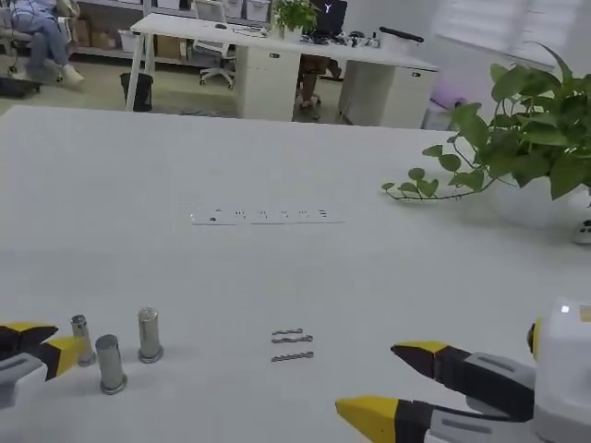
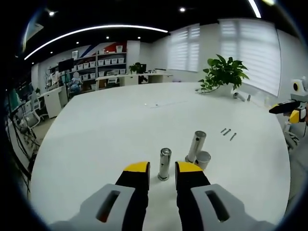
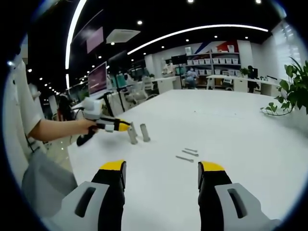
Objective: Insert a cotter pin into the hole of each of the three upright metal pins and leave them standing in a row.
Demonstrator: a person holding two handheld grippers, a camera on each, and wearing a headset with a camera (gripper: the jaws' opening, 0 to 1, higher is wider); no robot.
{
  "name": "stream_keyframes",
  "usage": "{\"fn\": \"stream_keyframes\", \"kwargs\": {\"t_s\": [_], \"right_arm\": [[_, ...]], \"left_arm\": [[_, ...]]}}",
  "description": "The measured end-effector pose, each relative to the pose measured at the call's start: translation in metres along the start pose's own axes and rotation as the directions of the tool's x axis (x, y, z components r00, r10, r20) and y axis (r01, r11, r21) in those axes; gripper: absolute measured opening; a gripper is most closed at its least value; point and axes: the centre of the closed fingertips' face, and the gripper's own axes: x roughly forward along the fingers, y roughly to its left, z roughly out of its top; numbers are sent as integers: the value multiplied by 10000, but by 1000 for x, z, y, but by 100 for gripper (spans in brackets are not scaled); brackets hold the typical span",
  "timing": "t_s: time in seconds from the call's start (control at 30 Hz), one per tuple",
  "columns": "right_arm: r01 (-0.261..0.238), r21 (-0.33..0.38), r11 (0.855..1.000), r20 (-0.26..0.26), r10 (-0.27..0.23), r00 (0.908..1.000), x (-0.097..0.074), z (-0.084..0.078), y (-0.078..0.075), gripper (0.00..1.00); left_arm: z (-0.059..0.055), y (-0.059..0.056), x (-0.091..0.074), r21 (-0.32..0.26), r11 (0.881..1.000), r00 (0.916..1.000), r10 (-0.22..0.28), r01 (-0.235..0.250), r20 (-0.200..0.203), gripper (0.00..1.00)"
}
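Three upright metal pins stand close together on the white table at the near left: one [image 1: 81,340], one [image 1: 111,363] and one [image 1: 150,334]. Three cotter pins [image 1: 292,343] lie side by side to their right. My left gripper [image 2: 162,167] is open, and the nearest pin [image 2: 164,163] stands in the gap at its yellow tips with a little space on each side. The other two pins [image 2: 197,147] stand just beyond. Near the front edge, my right gripper [image 3: 162,167] is wide open and holds nothing, and the cotter pins [image 3: 186,154] lie ahead of it.
A leafy potted plant [image 1: 531,138] stands at the table's right side. A flat white socket strip [image 1: 268,217] lies mid-table. Desks, shelves and a seated person [image 1: 42,37] are beyond the far edge. A person's hand [image 3: 84,126] holds the left gripper.
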Motion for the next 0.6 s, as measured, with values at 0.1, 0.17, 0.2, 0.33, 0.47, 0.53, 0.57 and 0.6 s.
{"fn": "stream_keyframes", "kwargs": {"t_s": [0.1, 0.17, 0.2, 0.33, 0.47, 0.53, 0.57, 0.6], "right_arm": [[6, 21, 10000, -29, -6, 10000, 1, -1, -1, 62], [17, 28, 10000, -47, -17, 10000, 1, -2, -1, 62], [14, 45, 10000, -58, -13, 10000, 1, -2, -1, 62], [23, 33, 10000, -106, -22, 9999, 1, -3, -1, 62], [67, 73, 10000, -140, -66, 9999, 1, -4, -1, 62], [81, 100, 9999, -146, -80, 9999, 1, -5, -1, 61], [82, 111, 9999, -142, -80, 9999, 1, -6, -1, 61], [69, 120, 9999, -130, -68, 9999, 2, -6, 0, 61]], "left_arm": [[-1, -1, 7, 96, 9999, 9999, -87, 88, -70, 16], [-1, -1, 10, 189, 9998, 9999, -95, 96, -84, 15], [-1, -1, 11, 219, 9997, 9999, -109, 112, -99, 13], [-3, -2, 13, 381, 9991, 9997, -204, 210, -156, 8], [-3, -3, 12, 625, 9979, 9997, -182, 190, -137, 7], [-3, -3, 11, 647, 9978, 9998, -155, 164, -147, 7], [-3, -2, 11, 620, 9980, 9998, -117, 126, -152, 7], [-3, -2, 11, 546, 9984, 9998, -109, 118, -171, 7]]}}
